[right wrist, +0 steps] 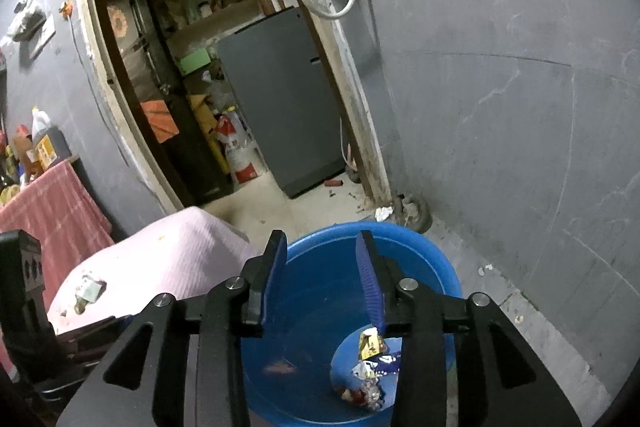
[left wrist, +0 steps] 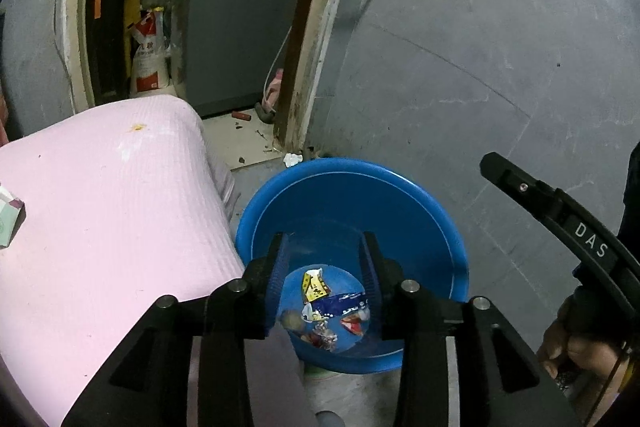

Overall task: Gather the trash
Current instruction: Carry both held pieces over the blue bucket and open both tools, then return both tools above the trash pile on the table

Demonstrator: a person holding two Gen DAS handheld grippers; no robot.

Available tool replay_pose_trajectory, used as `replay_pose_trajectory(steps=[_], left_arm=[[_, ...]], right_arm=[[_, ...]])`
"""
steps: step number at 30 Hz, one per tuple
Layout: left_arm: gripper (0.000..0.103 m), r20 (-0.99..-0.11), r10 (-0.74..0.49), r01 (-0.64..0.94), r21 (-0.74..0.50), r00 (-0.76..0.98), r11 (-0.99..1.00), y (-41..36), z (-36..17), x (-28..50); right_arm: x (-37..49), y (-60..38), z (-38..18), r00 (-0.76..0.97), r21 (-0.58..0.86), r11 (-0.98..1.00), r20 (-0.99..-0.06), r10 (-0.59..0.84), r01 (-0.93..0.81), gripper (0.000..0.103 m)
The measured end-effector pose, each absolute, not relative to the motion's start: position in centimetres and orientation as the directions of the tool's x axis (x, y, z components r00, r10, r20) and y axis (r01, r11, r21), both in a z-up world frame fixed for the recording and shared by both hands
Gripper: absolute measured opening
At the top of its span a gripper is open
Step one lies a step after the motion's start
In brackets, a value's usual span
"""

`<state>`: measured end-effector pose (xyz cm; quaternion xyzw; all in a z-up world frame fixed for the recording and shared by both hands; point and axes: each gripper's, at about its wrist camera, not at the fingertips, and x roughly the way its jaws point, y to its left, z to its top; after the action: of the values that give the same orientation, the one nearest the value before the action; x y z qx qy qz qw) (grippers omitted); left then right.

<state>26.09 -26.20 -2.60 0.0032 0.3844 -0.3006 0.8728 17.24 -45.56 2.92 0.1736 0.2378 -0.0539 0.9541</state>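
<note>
A blue plastic basin (left wrist: 436, 227) stands on the floor beside a pink-covered table (left wrist: 112, 195). Several crumpled wrappers (left wrist: 328, 303) lie on its bottom. My left gripper (left wrist: 325, 247) hangs open and empty right over the basin. My right gripper (right wrist: 321, 247) is also open and empty above the same basin (right wrist: 424, 255), with the wrappers (right wrist: 370, 367) below its right finger. The right gripper's body (left wrist: 560, 219) shows at the right of the left wrist view. A small paper scrap (left wrist: 10, 217) lies on the pink cloth at the left edge; it also shows in the right wrist view (right wrist: 90, 289).
A grey wall (left wrist: 480, 67) rises behind the basin. A doorway opens onto a storeroom with a grey cabinet (left wrist: 240, 23) and a white sack (left wrist: 150, 59). A crumpled white paper (left wrist: 293, 159) lies on the floor behind the basin. A red-covered table (right wrist: 52, 211) with bottles stands at left.
</note>
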Motion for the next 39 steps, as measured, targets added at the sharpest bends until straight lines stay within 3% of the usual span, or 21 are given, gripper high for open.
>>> replay_pose_trajectory(steps=[3, 5, 9, 11, 13, 18, 20, 39], left_arm=[[0.04, -0.647, -0.529, 0.511, -0.242, 0.548, 0.825, -25.3, -1.8, 25.6], [0.053, -0.622, -0.522, 0.492, -0.241, 0.584, 0.837, -24.4, -0.8, 25.4], [0.074, -0.55, -0.489, 0.451, -0.214, 0.678, 0.866, -22.3, 1.2, 25.0], [0.085, -0.51, -0.453, 0.423, -0.182, 0.731, 0.887, -21.2, 2.4, 24.7], [0.094, -0.468, -0.428, 0.403, -0.159, 0.773, 0.901, -20.1, 3.5, 24.2], [0.101, -0.391, -0.382, 0.361, -0.127, 0.837, 0.924, -17.6, 5.6, 23.1], [0.101, -0.364, -0.359, 0.337, -0.124, 0.859, 0.933, -16.5, 6.2, 22.5], [0.101, -0.216, -0.176, 0.166, -0.065, 0.96, 0.984, -7.2, 9.8, 19.3]], right_arm=[[17.0, -45.3, 3.2, 0.89, 0.296, 0.937, -0.454, -0.031, 0.183, 0.046], [16.9, -45.0, 3.5, 0.897, 0.29, 0.94, -0.44, -0.036, 0.18, 0.054], [16.4, -44.3, 4.4, 0.919, 0.265, 0.951, -0.392, -0.048, 0.162, 0.057], [16.2, -43.9, 4.9, 0.93, 0.261, 0.953, -0.363, -0.05, 0.153, 0.069], [15.9, -43.6, 5.2, 0.944, 0.267, 0.953, -0.328, -0.046, 0.139, 0.075], [14.8, -42.1, 6.7, 0.977, 0.252, 0.966, -0.215, -0.008, 0.064, 0.089], [14.4, -41.3, 7.2, 0.984, 0.235, 0.971, -0.176, 0.001, 0.041, 0.103], [13.7, -33.5, 9.8, 0.993, 0.148, 0.982, 0.017, 0.114, -0.115, 0.103]])
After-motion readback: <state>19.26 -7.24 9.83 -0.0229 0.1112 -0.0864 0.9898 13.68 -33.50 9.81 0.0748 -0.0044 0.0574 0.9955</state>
